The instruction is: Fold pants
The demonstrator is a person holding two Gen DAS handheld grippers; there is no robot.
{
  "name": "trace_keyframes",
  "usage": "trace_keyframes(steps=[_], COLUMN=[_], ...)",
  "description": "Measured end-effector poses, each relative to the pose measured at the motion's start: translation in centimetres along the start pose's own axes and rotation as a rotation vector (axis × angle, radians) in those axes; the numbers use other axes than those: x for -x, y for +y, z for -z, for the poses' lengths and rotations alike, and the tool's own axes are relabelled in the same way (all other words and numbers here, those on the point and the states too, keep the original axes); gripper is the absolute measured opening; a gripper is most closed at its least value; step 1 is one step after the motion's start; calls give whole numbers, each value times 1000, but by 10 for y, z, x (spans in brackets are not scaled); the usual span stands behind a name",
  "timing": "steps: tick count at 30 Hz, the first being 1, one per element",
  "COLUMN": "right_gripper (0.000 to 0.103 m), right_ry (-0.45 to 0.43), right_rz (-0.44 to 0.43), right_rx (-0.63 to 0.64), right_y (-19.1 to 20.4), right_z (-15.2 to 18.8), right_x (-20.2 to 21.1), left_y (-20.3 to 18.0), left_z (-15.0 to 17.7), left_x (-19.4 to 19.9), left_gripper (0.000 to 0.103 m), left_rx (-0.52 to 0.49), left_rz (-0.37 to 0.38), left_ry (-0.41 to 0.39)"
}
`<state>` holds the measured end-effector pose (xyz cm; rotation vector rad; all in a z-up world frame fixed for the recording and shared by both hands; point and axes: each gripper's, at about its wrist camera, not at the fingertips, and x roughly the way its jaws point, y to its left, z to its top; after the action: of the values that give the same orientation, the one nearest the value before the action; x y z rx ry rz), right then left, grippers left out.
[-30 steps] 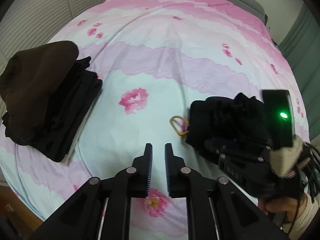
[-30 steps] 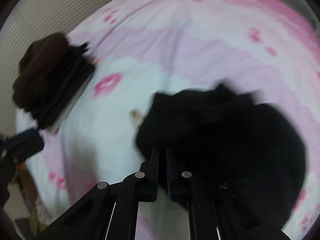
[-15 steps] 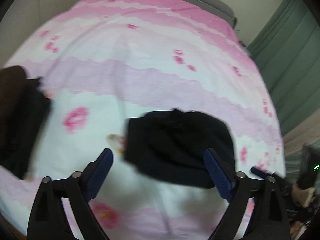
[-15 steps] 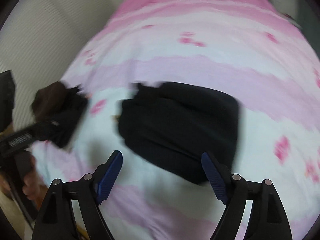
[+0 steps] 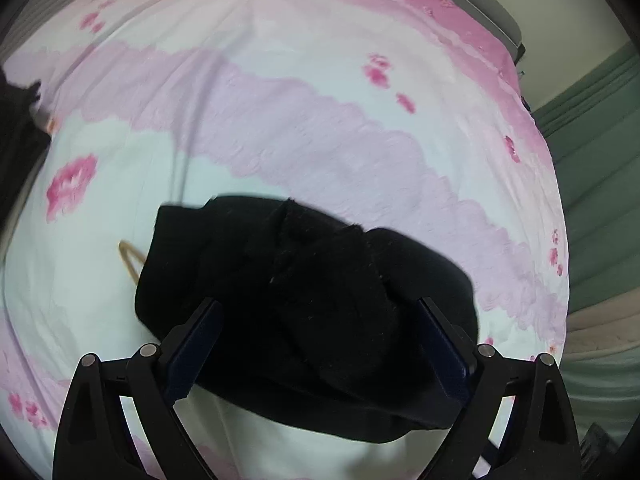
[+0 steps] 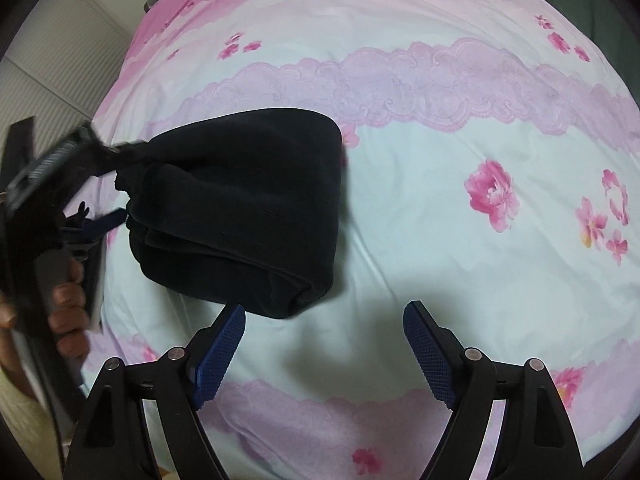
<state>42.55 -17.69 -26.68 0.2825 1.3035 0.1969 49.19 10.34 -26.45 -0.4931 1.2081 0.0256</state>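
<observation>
The black pants (image 5: 304, 296) lie folded into a thick bundle on the pink floral bedspread (image 5: 320, 128). My left gripper (image 5: 318, 344) is open, its jaws spread wide on either side of the bundle's near part, low over it. In the right wrist view the same bundle (image 6: 248, 212) lies left of centre. My right gripper (image 6: 324, 344) is open and empty, over bare bedspread just right of the bundle's near corner. The left gripper and the hand holding it (image 6: 60, 216) show at the left edge, by the bundle's far end.
A tan loop, like a rubber band (image 5: 130, 260), lies on the bed left of the bundle. Part of a dark clothing pile (image 5: 16, 136) shows at the far left edge. A green curtain (image 5: 600, 168) hangs past the bed's right side.
Both grippers went from shut to open. The left one has moved right and closer, so its jaws now straddle the bundle. The right one has swung to the bundle's right side.
</observation>
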Motion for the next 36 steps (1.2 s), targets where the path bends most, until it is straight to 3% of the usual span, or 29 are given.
trace_keyframes(steps=[3,6,9,13,15,23,24,27,31,34,36], right_gripper=[82,82,82,82,82,82,82,82,82,82,82], right_ry=[-4,-5,12,33,30,16,13,16,-8,-41,-77], right_rz=[-24,-39,-41,-42,-40,-49,-45,-40,-36,-13,7], right_rx=[7,18,12,5,10,-10,-6,-5,2,25,42], right_y=[-1,1,1,0,1,4,6,9,15,24,28], right_z=[-1,-1,1,2,2,-5,-7,-12,-19,-22,-24], right_x=[-3,-8,-15,-29,-32,-48,-51,-59,-61,-55,-45], left_y=[29,55,63,60,53,25,23,15,3,-6,2], left_z=[7,12,12,8,5,-8,-9,-13,-19,-21,-23], left_x=[-1,-5,-13,-25,-24,-34,-34,-20,34,63,67], left_gripper=[96,94,89,83,74,74,57,33,28,27,26], left_rx=[59,151,153,135,139,146,131,56,-6,-111,-122], left_rz=[59,187,250,244,255,199,181,165,281,282,289], left_ry=[33,61,77,96,89,94,95,96,16,-40,-39])
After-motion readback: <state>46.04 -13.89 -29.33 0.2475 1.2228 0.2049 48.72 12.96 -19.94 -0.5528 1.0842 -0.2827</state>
